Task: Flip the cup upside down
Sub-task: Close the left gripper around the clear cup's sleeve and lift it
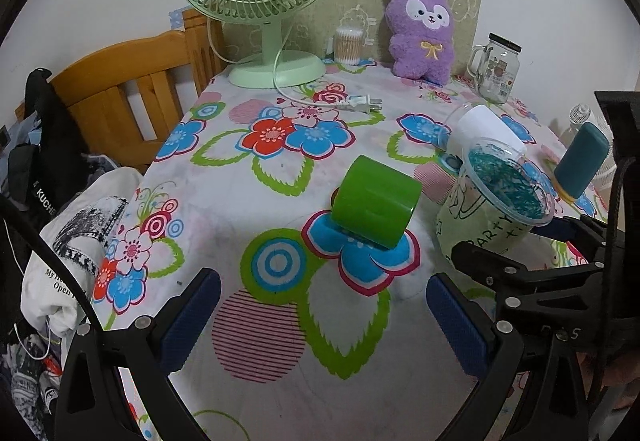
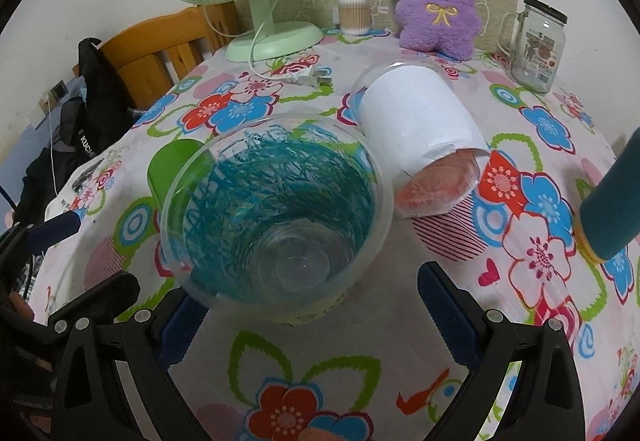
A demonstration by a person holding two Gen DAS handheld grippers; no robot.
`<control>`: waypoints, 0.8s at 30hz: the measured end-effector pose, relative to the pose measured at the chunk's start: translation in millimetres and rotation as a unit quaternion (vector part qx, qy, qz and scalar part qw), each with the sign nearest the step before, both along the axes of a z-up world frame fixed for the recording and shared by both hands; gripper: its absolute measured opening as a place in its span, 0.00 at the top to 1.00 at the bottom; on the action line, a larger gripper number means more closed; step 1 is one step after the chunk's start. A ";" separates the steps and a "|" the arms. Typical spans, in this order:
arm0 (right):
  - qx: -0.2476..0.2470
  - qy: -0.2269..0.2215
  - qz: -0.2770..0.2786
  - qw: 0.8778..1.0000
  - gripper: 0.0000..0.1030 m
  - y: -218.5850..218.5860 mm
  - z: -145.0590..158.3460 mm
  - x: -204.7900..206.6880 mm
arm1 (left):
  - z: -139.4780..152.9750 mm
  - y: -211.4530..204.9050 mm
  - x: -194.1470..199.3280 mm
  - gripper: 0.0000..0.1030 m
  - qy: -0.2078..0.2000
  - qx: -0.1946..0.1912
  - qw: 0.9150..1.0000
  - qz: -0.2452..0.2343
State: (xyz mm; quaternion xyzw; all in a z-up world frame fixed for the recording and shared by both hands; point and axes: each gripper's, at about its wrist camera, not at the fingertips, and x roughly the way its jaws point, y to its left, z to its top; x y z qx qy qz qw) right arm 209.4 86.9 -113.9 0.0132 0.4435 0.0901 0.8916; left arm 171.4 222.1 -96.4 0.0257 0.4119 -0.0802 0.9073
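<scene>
A clear plastic cup (image 2: 280, 217) with blue scribble print stands upright, mouth up, on the flowered tablecloth (image 2: 320, 369). It also shows at the right of the left wrist view (image 1: 496, 201). My right gripper (image 2: 316, 305) is open, its blue pads on either side of the cup's base, the left pad close to or touching the wall. My left gripper (image 1: 324, 305) is open and empty over the cloth, just in front of a green cup (image 1: 374, 201) lying on its side. The right gripper's body shows in the left wrist view (image 1: 532, 273).
A white-sleeved cup (image 2: 424, 133) lies on its side behind the clear cup. A teal cylinder (image 2: 612, 209) is at the right. At the back stand a green fan (image 1: 260, 1), cotton swabs (image 1: 348, 45), a purple plush (image 1: 422, 29) and a glass jar (image 1: 498, 69). A wooden chair (image 1: 120, 89) is left.
</scene>
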 end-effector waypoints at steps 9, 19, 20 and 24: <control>-0.002 -0.007 0.010 1.000 0.35 2.8 -4.0 1.9 | -5.5 -1.6 7.0 0.00 0.011 -0.001 0.999 -0.033; -0.003 -0.022 0.017 1.000 0.39 0.3 7.8 -13.1 | -1.4 -5.9 1.6 0.00 0.020 -0.008 0.997 -0.078; -0.005 -0.025 0.018 1.000 0.39 -0.1 10.0 -16.4 | -0.2 -6.9 -0.1 0.00 0.019 -0.007 0.996 -0.083; -0.009 -0.033 0.023 0.999 0.39 -2.4 17.4 -29.8 | 4.0 -13.3 -9.1 0.00 0.017 0.002 0.994 -0.104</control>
